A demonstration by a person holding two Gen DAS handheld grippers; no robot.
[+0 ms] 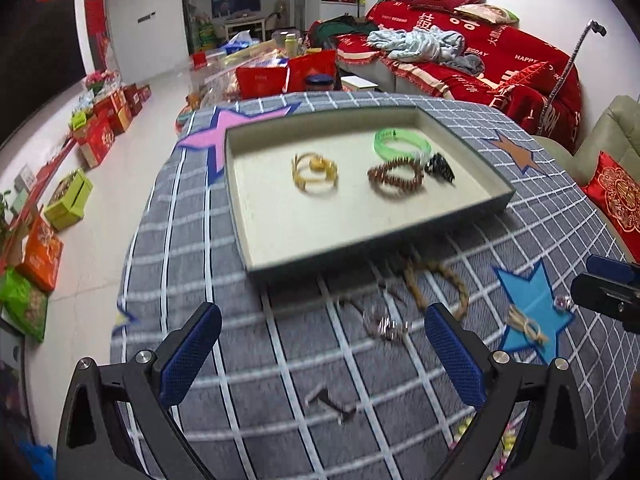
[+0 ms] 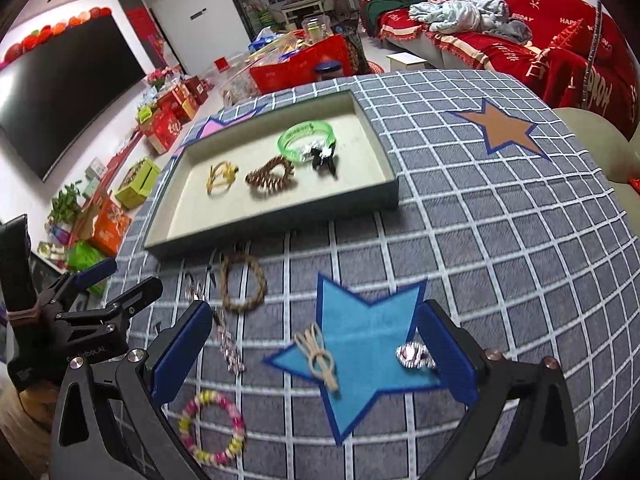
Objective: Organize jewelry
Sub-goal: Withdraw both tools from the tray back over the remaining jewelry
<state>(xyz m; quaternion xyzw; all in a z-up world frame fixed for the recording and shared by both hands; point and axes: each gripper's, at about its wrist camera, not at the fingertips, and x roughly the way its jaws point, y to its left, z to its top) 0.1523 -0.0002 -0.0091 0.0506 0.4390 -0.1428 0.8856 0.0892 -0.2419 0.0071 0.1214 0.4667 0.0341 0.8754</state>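
Grey checked cloth [image 2: 500, 220] with star patches covers the work surface; a shallow tray [image 2: 276, 220] lies at its far side. Four pieces are in the tray: gold bangle [image 1: 315, 174], brown bead bracelet [image 1: 395, 178], green bangle [image 1: 401, 145], black clip [image 1: 439, 168]. On the cloth remain a braided bracelet [image 2: 243, 282], chain [image 2: 228, 344], pink-yellow bead bracelet [image 2: 212, 426], cord bow [image 2: 318, 356], silver ring [image 2: 414, 356] and a small dark piece [image 1: 330, 402]. Estimate: under half done. Left gripper [image 1: 322, 350] and right gripper [image 2: 314, 356] are both spread wide and hold nothing.
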